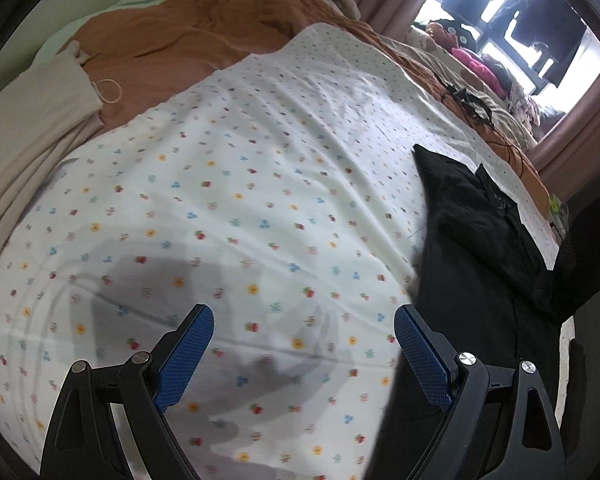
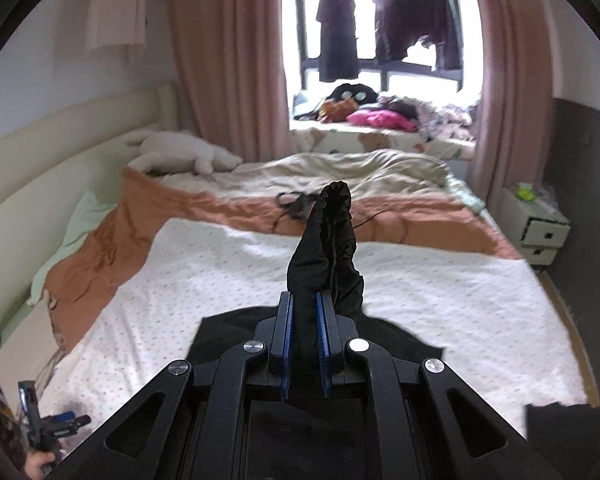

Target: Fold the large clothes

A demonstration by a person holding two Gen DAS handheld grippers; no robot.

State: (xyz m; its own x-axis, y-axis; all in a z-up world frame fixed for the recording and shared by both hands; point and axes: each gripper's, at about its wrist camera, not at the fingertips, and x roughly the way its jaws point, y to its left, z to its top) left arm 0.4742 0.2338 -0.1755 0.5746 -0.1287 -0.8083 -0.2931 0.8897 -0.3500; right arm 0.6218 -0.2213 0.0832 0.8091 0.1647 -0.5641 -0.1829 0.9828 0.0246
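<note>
Setting: a bed (image 2: 420,304) covered by a white sheet with a small flower print (image 1: 236,184); an orange quilt (image 2: 148,216) lies beyond it, toward the headboard.

Task item: black garment (image 1: 472,240), a large dark piece. Its bulk lies on the printed sheet at the near edge of the bed; one long narrow part is lifted off it.

Right gripper (image 2: 305,344): jaws narrow, pinched on that lifted part, which stands up past the fingertips as a bunched, twisted strip. Looks like a sleeve or a leg; cannot tell which.

Left gripper (image 1: 304,352): jaws wide, nothing between the pads. It hovers over bare sheet, with the garment's edge just beside its right finger.

Left gripper, other view: visible at lower left of the right wrist view, well apart from the right one, with a hand (image 2: 38,465) below it.

Stage (judgement): spreading or laying out; no fold is made yet.

Risk 1: the strip is gripped as a bunch, not flat. If laid down so, the twist probably stays in and the fold goes lumpy.

Risk 2: only one gripper holds cloth. A pull from the right could drag the whole garment across the sheet, since nothing pins it.

Risk 3: slick-looking fabric in a narrow pinch may slip out under tension.

Risk 4: the left gripper, closing where it now hangs, would likely catch the bed sheet together with, or instead of, the garment's edge.

Risk 5: part of the garment appears to lie at the bed's edge; its weight might slide it off.
</note>
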